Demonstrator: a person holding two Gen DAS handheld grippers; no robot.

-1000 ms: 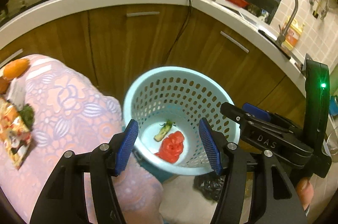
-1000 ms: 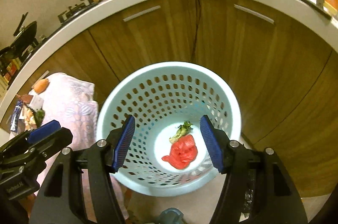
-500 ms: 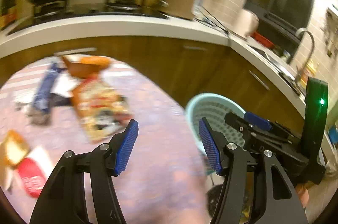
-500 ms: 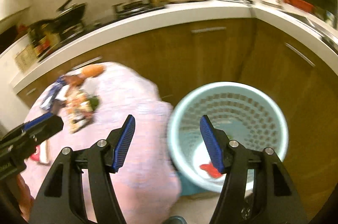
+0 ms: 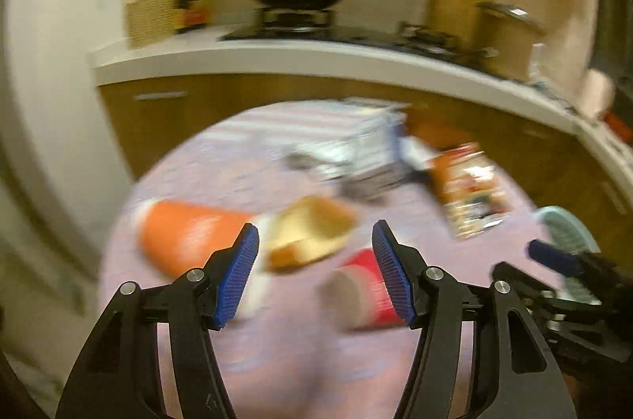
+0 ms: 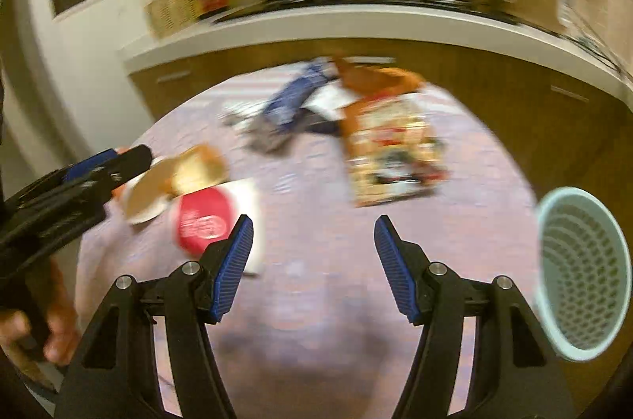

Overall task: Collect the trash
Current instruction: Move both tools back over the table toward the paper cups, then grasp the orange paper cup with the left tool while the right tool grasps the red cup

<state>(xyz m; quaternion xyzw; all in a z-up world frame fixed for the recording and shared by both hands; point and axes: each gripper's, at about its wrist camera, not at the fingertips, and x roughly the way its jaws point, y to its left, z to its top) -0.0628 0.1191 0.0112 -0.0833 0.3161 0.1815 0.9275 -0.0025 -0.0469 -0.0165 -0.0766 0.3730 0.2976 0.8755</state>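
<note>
Both grippers now over the table, no longer over the basket

Left gripper (image 5: 315,268) and right gripper (image 6: 313,266) stay half open, holding nothing; the basket (image 6: 581,272) is now at the right edge.

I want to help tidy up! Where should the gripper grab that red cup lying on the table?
The red cup lies on its side on the pink tablecloth, open mouth toward the left gripper. Probably best to come down from above and pinch across its round middle, one finger on each curved side. The picture is blurry, so the exact tilt is unclear.
</note>
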